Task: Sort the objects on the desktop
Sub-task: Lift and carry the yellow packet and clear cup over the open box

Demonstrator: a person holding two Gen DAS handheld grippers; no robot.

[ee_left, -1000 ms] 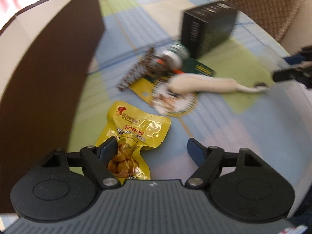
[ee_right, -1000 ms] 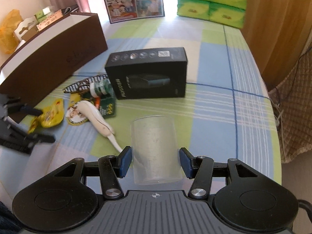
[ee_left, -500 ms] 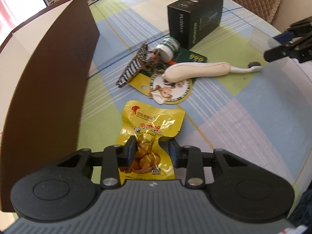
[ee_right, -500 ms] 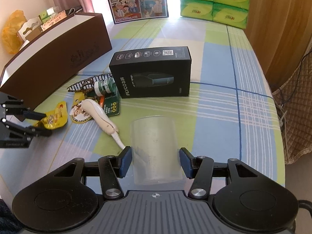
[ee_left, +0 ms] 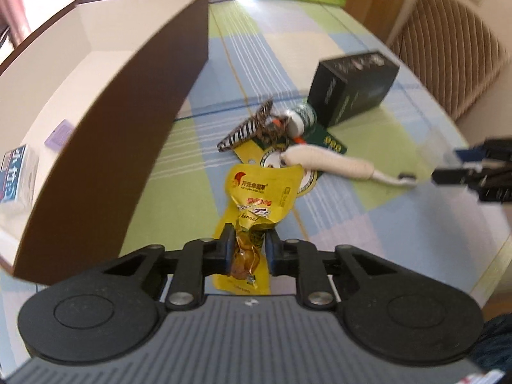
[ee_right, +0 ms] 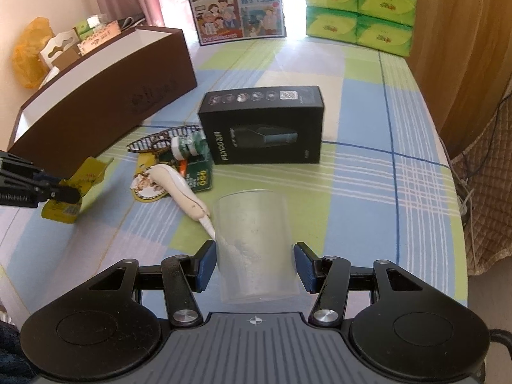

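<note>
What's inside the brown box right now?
In the left wrist view the brown box shows a white interior holding a small purple card and a blue-and-white packet. Its near wall hides the rest of the floor.

at the far edge of the checked tabletop [ee_right: 368, 121] a picture poster [ee_right: 235, 3] stands upright, with stacked green tissue packs [ee_right: 360, 8] to its right. a quilted chair [ee_left: 448, 60] sits at the right; a yellow bag [ee_right: 30, 52] lies far left.

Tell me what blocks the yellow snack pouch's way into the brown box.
Nothing visible does. The left gripper is shut on the yellow snack pouch; only the near wall of the brown box beside it must be cleared.
</note>
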